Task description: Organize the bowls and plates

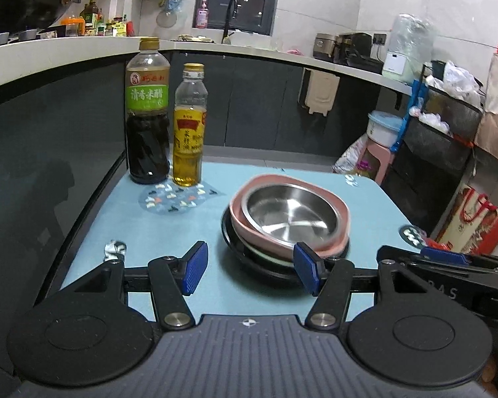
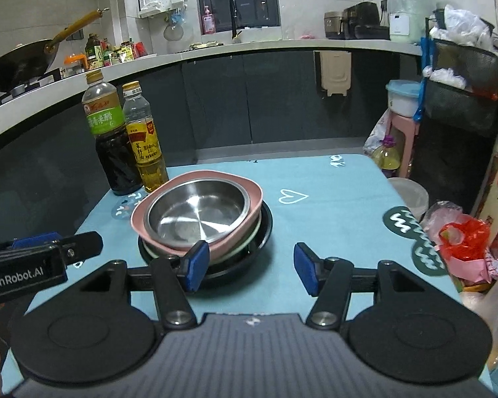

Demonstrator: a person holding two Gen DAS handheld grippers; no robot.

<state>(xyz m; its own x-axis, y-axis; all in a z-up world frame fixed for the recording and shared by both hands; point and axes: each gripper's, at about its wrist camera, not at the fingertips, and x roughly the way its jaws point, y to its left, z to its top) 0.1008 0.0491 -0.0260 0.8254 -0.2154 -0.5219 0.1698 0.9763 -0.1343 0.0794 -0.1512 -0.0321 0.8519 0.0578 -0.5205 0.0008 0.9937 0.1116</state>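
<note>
Nearest in each wrist view is the gripper that carries the camera. The left gripper has its blue-padded jaws spread wide with nothing between them, over the light blue mat covering the desk. The right gripper is likewise spread and holds nothing; its left pad sits in front of the near rim of the dish stack, and whether it touches cannot be told.

Just beyond the fingertips the stack rests on the desk: a shiny round stainless-steel bowl nested in a pink rounded-square plastic plate, over a pale rim, all inside a black round shallow plate at the bottom.

Farther back left stand a dark vinegar bottle with a green label and, just beside it, a yellow oil bottle, both upright. Beyond runs the white kitchen worktop with a dark wok.
</note>
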